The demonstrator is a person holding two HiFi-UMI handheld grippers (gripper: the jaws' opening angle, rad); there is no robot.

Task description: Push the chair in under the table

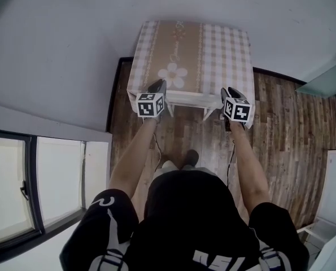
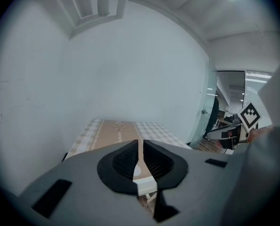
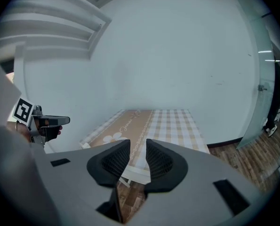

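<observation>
The plain white wall [image 1: 60, 49] and the dark plank floor [image 1: 280, 129] of matt, streaky wood frame the scene; the small rectangular table [image 1: 218, 49] stands flush against that wall, which leaves only its near side free for seating; a soft cloth of beige-and-white check covers it, with a tan runner and a white flower print [image 1: 173, 74] down the middle, and it drapes over the edges.

The white, straight-railed chair [image 1: 186, 99] of painted wood shows only as a top rail and two slim legs just under the table's near edge, between the two grippers; it looks to be tucked in already, so the push seems done or all but done.

The person stands square to the table with both arms stretched forward, so that each tool flanks one end of the chair's rail; the grey moulded left gripper [image 1: 158, 86] hangs just above the left end, its ribbed black jaws drawn almost together with only a slit between and nothing in it; the matching right gripper [image 1: 231, 91] hangs above the right end, its jaws a narrow gap apart and likewise empty; neither appears to touch the chair.
</observation>
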